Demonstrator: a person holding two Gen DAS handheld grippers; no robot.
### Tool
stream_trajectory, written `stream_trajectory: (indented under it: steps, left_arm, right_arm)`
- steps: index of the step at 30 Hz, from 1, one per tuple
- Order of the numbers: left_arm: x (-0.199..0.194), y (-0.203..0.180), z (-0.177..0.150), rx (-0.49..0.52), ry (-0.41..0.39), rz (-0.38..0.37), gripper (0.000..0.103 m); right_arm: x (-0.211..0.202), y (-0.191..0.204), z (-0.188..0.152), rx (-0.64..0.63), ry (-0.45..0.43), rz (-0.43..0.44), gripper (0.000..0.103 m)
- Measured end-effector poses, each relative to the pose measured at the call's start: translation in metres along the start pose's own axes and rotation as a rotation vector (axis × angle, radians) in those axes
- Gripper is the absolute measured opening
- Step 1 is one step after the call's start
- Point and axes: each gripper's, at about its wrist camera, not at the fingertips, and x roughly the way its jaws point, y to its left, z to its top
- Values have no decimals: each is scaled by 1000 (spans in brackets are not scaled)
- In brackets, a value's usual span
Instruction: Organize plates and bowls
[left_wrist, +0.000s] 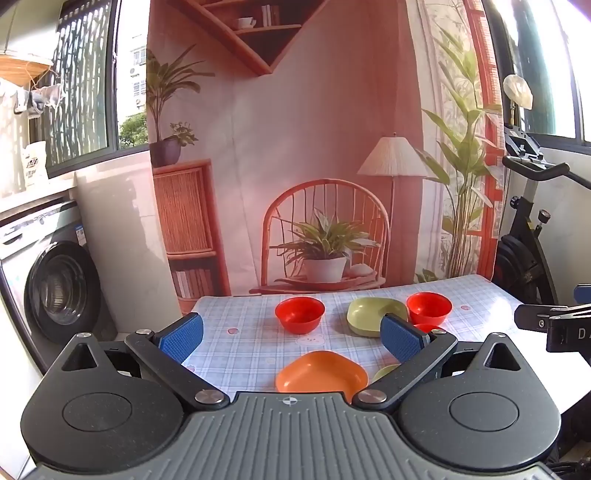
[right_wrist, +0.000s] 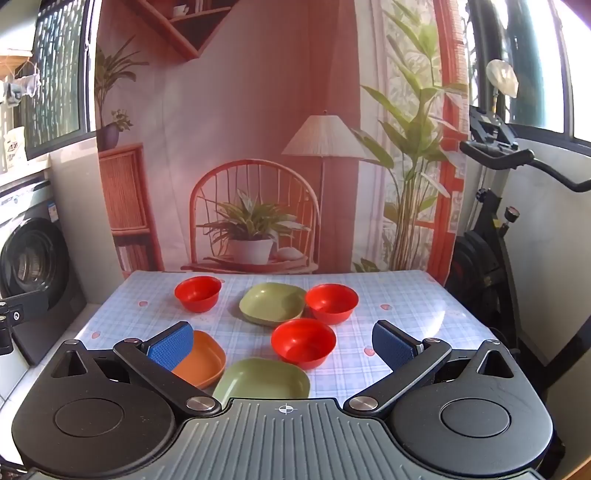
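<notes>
On the checked table (right_wrist: 406, 302) stand three red bowls: one far left (right_wrist: 198, 293), one far right (right_wrist: 331, 302), one in the middle (right_wrist: 303, 343). A green plate (right_wrist: 272, 303) lies between the far bowls. Another green plate (right_wrist: 264, 378) and an orange plate (right_wrist: 203, 360) lie near the front. My right gripper (right_wrist: 282, 339) hovers open above the front of the table, nothing between its fingers. My left gripper (left_wrist: 291, 332) is open too, above the orange plate (left_wrist: 321, 373), facing the far-left red bowl (left_wrist: 300, 314). Its right finger hides most of the middle bowl (left_wrist: 424, 326).
A washing machine (left_wrist: 62, 291) stands left of the table and an exercise bike (right_wrist: 491, 236) right of it. A printed backdrop cloth (right_wrist: 258, 147) hangs right behind the table's far edge. Part of the other gripper shows at each view's edge.
</notes>
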Motion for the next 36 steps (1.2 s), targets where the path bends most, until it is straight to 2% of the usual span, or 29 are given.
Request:
stream_trajectory:
  steps: [36]
  left_arm:
    - [-1,-1,-4,2,5,3,103]
  right_arm:
    - [-2,0,0,5,8,5,103]
